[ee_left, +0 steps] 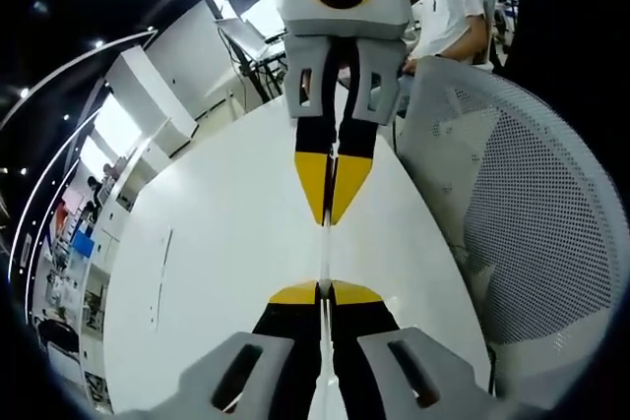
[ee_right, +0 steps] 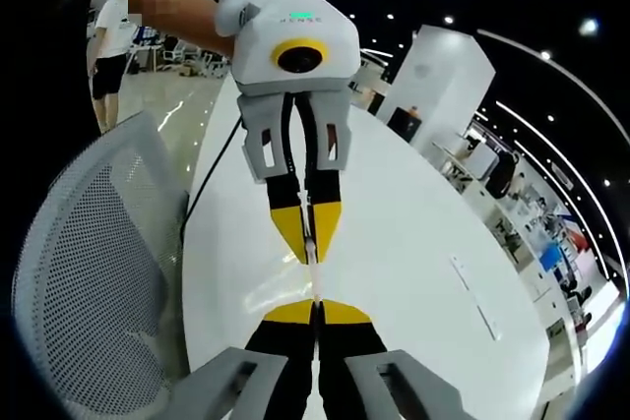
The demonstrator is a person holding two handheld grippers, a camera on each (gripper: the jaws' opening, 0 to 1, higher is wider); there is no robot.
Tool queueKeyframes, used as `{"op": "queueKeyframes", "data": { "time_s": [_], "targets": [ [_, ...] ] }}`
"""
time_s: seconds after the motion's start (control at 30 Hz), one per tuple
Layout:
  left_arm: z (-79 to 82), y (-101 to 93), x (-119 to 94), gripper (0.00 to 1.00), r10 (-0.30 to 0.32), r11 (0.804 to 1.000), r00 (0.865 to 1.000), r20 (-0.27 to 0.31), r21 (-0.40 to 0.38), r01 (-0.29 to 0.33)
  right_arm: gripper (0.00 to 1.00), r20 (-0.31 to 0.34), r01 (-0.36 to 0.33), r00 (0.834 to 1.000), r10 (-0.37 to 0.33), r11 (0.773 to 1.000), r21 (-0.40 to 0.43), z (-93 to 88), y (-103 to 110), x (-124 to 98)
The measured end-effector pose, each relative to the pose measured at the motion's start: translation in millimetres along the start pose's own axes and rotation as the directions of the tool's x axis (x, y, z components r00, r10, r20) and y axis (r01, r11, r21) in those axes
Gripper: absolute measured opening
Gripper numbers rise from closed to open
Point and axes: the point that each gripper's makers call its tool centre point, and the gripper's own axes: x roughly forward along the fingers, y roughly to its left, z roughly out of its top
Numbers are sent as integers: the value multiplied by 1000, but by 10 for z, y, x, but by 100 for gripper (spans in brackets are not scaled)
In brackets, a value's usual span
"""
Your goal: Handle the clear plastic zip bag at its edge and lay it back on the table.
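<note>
Yellow-tipped jaws of the left gripper (ee_left: 325, 291) stand closed on the edge of the clear plastic zip bag (ee_left: 325, 253), which runs edge-on as a thin pale strip to the right gripper (ee_left: 333, 215) facing it, likewise clamped. From the right gripper view, the right gripper (ee_right: 316, 310) and left gripper (ee_right: 309, 251) pinch the bag (ee_right: 314, 280) taut above the white table (ee_right: 413, 282). Film judged light, limp and slippery; the stiffer zip edge offers the surest hold. A white mesh chair (ee_left: 532, 204) stands beside the table.

Glossy white table (ee_left: 226, 243), thin flat strip (ee_right: 474, 300) on it
</note>
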Motion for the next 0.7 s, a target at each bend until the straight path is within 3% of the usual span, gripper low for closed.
{"op": "queueKeyframes", "data": {
  "time_s": [0.7],
  "targets": [
    [-64,-2,-28,0,-1,1000,1000,-7,0,1,0,3,5,1000,-5,1000,11,-49,1,-42]
  ]
}}
